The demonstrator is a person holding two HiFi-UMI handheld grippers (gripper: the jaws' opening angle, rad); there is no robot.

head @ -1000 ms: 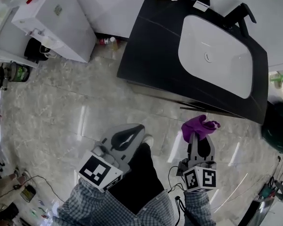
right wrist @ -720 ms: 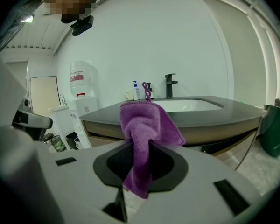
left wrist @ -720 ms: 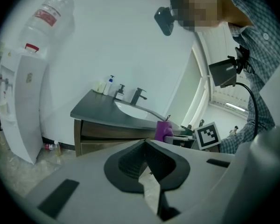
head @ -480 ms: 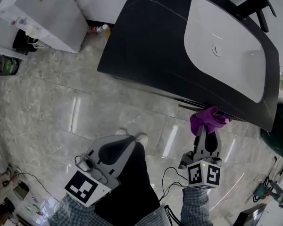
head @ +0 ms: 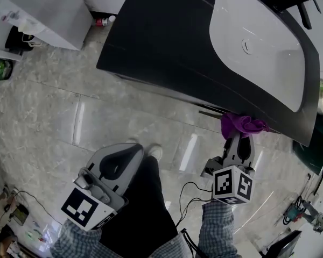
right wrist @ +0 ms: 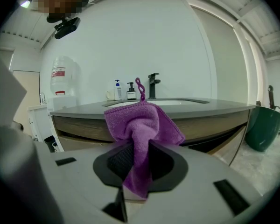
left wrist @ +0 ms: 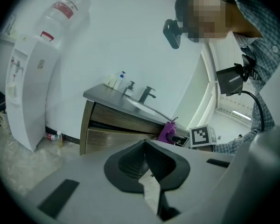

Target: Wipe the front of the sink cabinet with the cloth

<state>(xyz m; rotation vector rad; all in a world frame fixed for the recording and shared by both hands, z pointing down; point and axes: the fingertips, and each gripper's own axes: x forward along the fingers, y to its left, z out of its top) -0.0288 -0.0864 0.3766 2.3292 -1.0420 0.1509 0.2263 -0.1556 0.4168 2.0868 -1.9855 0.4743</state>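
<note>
The sink cabinet (head: 167,42) has a dark top, a white basin (head: 258,36) and a wood front (right wrist: 79,125), (left wrist: 112,120). My right gripper (head: 238,140) is shut on a purple cloth (head: 240,125), which bunches out above the jaws (right wrist: 140,122). From above, the cloth lies right at the top's front edge, near the cabinet's right end; contact with the wood front is hidden. My left gripper (head: 132,152) hangs low over the floor, left of my legs and well short of the cabinet. Its jaws (left wrist: 147,155) are shut with nothing between them.
A white water dispenser (head: 43,4) stands left of the cabinet, with small bottles (head: 101,21) on the floor beside it. A dark green bin (head: 312,144) sits to the cabinet's right. A black faucet (right wrist: 152,85) and soap bottles (right wrist: 117,90) stand on top. Cables trail on the floor (head: 191,195).
The view has closed in on the cabinet. My right gripper has carried the cloth forward to the top's front edge. The left gripper has stayed low and drifted back to the left.
</note>
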